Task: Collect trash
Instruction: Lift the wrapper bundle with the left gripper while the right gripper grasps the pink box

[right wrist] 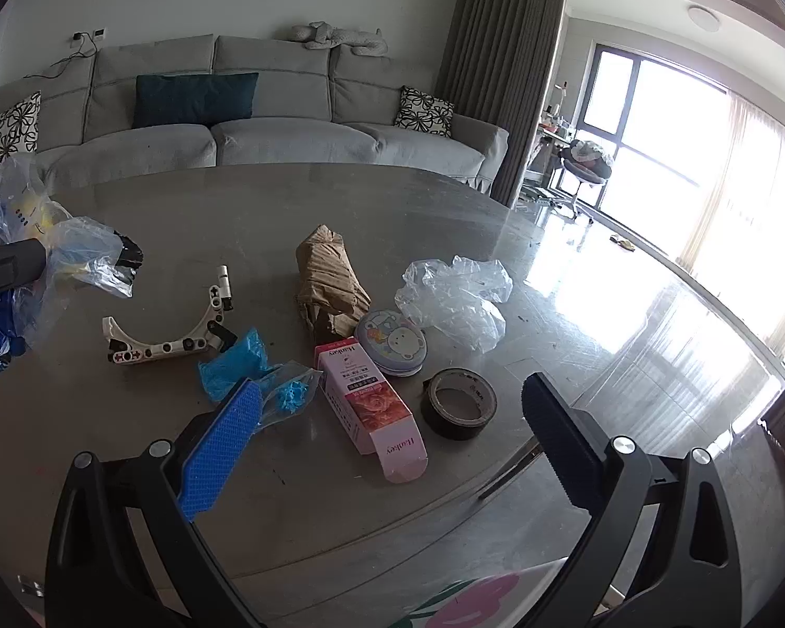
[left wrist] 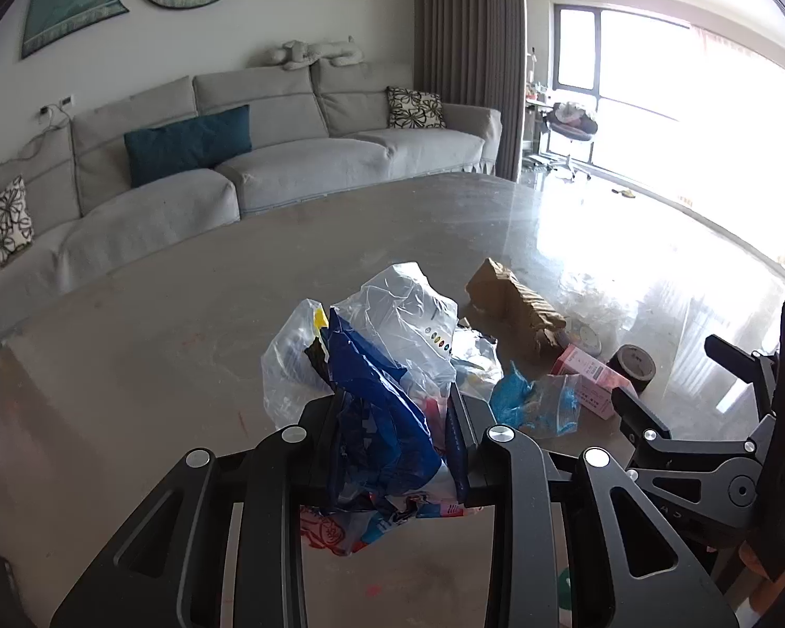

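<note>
My left gripper (left wrist: 395, 408) is shut on a bundle of plastic bags (left wrist: 377, 366), blue and clear, held above the table; the bundle also shows at the left edge of the right wrist view (right wrist: 52, 256). My right gripper (right wrist: 392, 403) is open and empty, its jaws wide apart over the near part of the table. Between and ahead of them lie a pink carton (right wrist: 371, 408), a crumpled blue wrapper in clear film (right wrist: 256, 366), a crumpled brown paper bag (right wrist: 329, 282) and a clear plastic bag (right wrist: 455, 298).
A roll of dark tape (right wrist: 458, 403), a round cartoon tin (right wrist: 390, 348) and a white curved toy part (right wrist: 167, 335) lie on the grey round table (right wrist: 235, 209). A grey sofa (right wrist: 267, 120) stands behind it. The table's edge runs close at the right.
</note>
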`<state>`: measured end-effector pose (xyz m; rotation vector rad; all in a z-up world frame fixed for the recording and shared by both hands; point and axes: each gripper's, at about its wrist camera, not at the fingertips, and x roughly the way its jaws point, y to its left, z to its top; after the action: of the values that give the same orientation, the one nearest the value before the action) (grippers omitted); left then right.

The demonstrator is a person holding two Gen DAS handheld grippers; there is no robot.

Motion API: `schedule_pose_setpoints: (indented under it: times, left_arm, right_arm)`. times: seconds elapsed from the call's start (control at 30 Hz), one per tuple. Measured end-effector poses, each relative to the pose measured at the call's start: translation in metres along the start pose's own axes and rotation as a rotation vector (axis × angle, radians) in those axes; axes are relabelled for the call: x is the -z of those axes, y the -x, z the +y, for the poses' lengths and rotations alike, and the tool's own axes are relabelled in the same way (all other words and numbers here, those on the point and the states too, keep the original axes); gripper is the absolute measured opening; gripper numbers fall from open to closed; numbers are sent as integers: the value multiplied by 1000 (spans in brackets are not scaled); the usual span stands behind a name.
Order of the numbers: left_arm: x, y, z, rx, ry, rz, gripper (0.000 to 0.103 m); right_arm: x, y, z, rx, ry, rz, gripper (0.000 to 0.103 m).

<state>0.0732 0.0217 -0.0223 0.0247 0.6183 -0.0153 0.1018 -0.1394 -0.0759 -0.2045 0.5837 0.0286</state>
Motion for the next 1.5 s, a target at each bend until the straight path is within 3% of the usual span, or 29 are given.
schedule_pose_setpoints:
  times: [0.5, 1.0, 1.23, 1.4, 1.47, 1.5]
  left_arm:
    - [1, -23, -27, 0, -32, 11, 31]
    - [2, -48, -36, -37, -31, 43, 31]
    - [4, -56, -38, -42, -26, 59, 31]
    - [3, -57, -39, -47, -33, 58, 31]
    - [3, -57, -39, -49, -31, 58, 31]
    - [3, -57, -40, -48, -30, 58, 31]
  right_arm:
    - [24, -44, -9, -49, 49, 34, 99]
    - [20, -66, 5, -117, 85, 27, 99]
    - [16, -74, 0, -136, 66, 32, 99]
    - [16, -79, -8, -204, 10, 53, 98]
    - [16, -78, -10, -221, 0, 53, 94]
    - [16, -76, -9, -228, 7, 50, 86]
